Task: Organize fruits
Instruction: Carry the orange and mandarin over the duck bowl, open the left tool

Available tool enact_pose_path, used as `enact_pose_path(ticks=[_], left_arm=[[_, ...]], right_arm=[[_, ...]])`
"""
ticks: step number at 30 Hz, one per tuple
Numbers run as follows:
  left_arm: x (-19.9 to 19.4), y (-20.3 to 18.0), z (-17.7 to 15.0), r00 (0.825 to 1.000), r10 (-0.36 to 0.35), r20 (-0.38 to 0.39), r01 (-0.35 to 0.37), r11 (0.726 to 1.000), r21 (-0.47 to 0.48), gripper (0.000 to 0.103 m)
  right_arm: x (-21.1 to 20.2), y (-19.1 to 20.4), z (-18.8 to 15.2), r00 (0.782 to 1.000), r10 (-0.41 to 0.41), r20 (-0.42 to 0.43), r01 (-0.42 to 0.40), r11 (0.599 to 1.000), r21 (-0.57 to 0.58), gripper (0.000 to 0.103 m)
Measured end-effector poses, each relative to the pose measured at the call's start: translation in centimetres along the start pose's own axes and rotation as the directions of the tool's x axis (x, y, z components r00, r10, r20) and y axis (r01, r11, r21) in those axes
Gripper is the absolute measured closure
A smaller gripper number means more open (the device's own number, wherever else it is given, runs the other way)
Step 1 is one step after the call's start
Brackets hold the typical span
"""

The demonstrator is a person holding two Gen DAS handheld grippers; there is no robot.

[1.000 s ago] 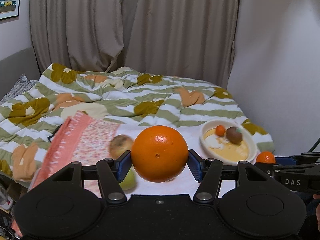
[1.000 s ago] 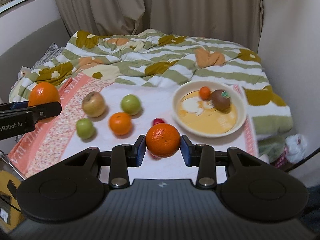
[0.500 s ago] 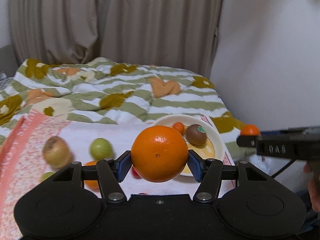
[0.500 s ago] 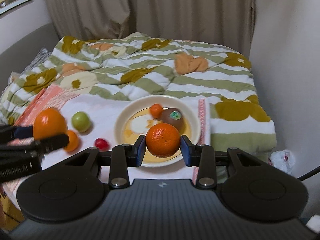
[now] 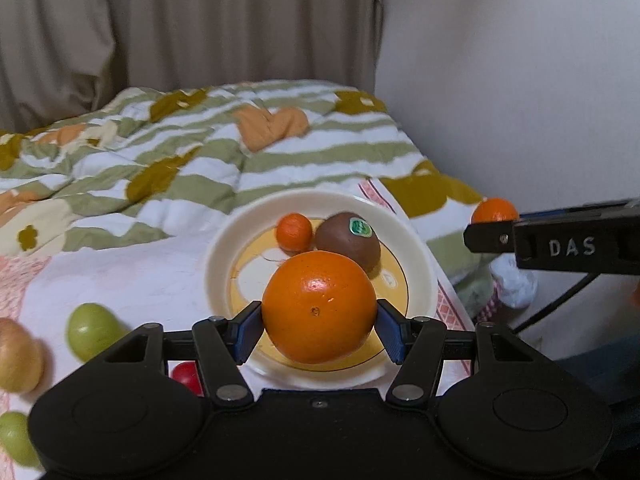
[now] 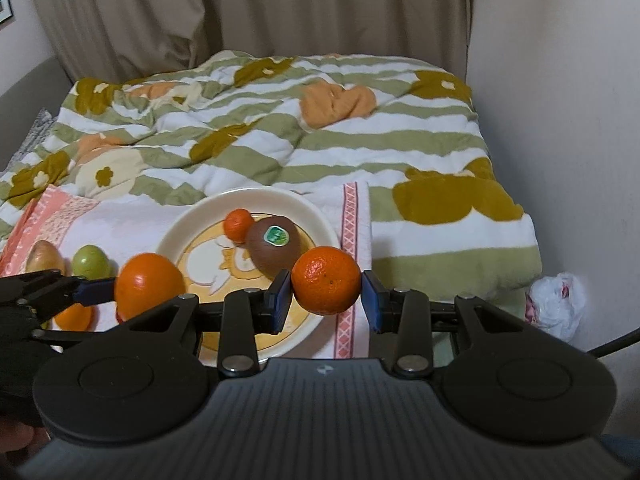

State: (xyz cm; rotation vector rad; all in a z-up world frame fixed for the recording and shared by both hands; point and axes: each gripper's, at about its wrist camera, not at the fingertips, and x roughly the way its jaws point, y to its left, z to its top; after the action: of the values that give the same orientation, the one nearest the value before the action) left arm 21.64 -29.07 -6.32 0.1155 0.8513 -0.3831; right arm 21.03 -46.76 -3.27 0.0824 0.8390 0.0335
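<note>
The left tongs pinch a large, glossy orange over the near half of the cream plate, while the right tongs pinch a smaller, dimpled mandarin by the plate's right rim. Both fruits are round and apt to roll, so each is best lowered onto the plate's shallow well, clear of the fuzzy, stickered kiwi and the tiny orange fruit, before the blue pads part. The bed under the cloth is soft, so the plate may tip if pressed at its edge.
</note>
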Motion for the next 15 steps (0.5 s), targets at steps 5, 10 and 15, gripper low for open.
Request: enact_pose_path(ticks=[5, 10, 15], left_arm=[[3.1, -0.5, 0.2, 0.998, -0.013, -0.068, 0.016, 0.999, 0.045, 0.039], [4.7, -0.8, 0.2, 0.993, -0.017, -0.114, 0.024, 0.998, 0.058, 0.039], [5.5, -1.1, 0.1, 0.990, -0.022, -0.139, 0.033, 0.997, 0.074, 0.039]], right_arm=[[1.5, -0.8, 0.1, 0.999, -0.013, -0.029, 0.013, 1.000, 0.015, 0.051], [2.6, -1.1, 0.2, 0.998, -0.022, -0.052, 0.023, 1.000, 0.020, 0.050], [3.0, -1.0, 0.2, 0.998, -0.019, -0.064, 0.020, 0.999, 0.026, 0.050]])
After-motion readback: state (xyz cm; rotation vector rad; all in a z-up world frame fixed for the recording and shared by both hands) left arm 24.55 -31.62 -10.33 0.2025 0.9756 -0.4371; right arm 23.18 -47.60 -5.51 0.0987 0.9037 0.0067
